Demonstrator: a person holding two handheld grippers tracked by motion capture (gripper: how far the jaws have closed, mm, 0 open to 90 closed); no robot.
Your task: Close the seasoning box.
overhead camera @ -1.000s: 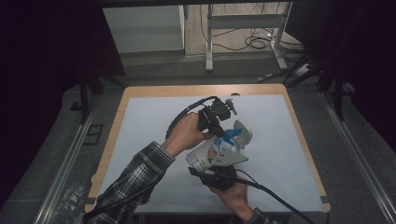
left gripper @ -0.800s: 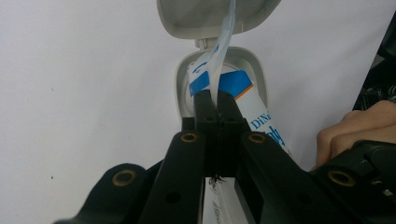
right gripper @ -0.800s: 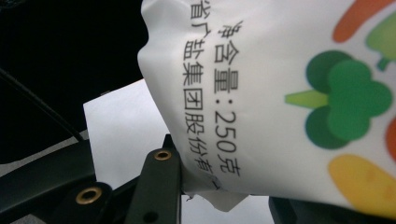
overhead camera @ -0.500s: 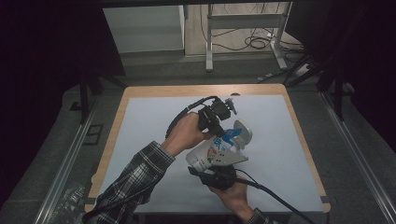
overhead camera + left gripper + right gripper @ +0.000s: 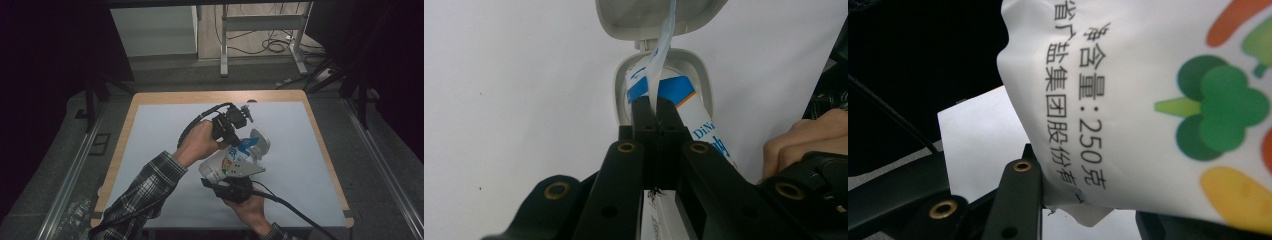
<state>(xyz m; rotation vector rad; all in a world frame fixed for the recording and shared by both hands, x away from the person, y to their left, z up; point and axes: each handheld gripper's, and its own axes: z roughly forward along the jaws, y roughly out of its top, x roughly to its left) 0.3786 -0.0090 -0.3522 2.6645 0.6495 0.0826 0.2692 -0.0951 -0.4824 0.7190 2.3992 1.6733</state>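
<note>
The left tongs (image 5: 654, 107) are pinched fully shut on a thin pale-blue strip (image 5: 663, 47) that rises out of the open mouth of a white container (image 5: 234, 162); in the left gripper view the strip runs up from between the two black jaws past the flipped-back lid (image 5: 659, 15). The right tongs (image 5: 229, 186) are partly closed around the lower end of the same container, whose printed wall with a green vegetable picture presses against the jaws in the right gripper view. The container is tilted, its open lid end pointing away from the person, held just above the middle of the white worktop (image 5: 150, 135). The left hand (image 5: 197, 142) sits beyond the container and the right hand (image 5: 250, 210) near the worktop's front edge, close together.
</note>
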